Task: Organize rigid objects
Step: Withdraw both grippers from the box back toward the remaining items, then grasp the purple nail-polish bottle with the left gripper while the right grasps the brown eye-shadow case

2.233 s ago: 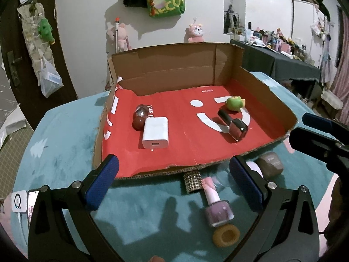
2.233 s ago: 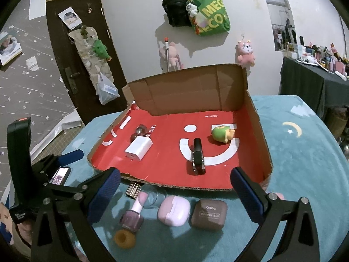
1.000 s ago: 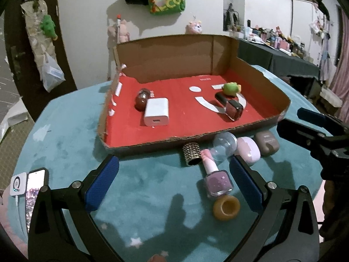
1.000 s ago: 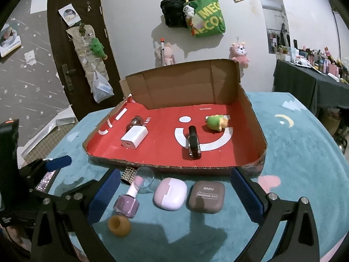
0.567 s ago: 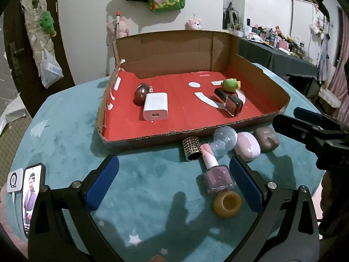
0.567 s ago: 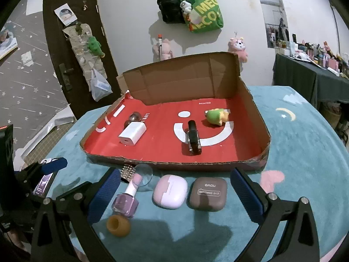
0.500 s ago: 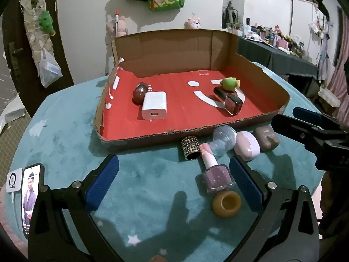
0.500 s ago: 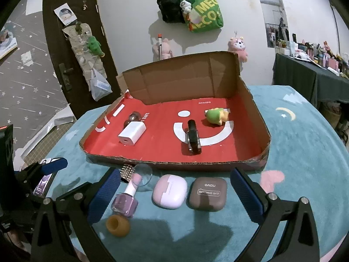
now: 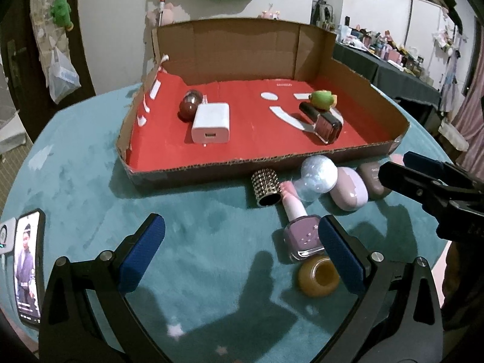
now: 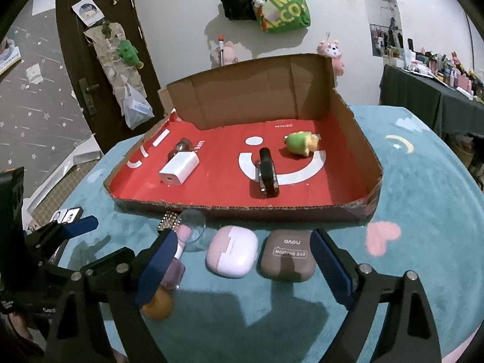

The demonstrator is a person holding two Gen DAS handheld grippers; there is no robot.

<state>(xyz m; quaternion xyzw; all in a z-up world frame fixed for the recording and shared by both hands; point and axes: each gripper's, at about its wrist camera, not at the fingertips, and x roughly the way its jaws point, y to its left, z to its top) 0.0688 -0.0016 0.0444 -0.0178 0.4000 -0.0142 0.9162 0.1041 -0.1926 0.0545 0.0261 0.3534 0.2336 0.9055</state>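
Hovering low over the teal-carpeted counter (image 10: 423, 181), the right claw (image 10: 242, 260) stands open and empty, its blue pads straddling the pink oval earbud case (image 10: 232, 255) and the brown eyeshadow compact (image 10: 287, 258), both just outside the front wall of the red-lined cardboard tray (image 10: 242, 208). The left claw (image 9: 242, 251) is likewise open, holding nothing. Risk noted: with two items between the pads, closing could pinch both or squeeze one out sideways. The left pad sits close to the lilac nail-polish bottle (image 9: 301, 233) and clear round ball (image 9: 317, 175); contact could roll the ball off. The amber ring-shaped cap (image 9: 317, 276) lies nearest the counter's front edge.
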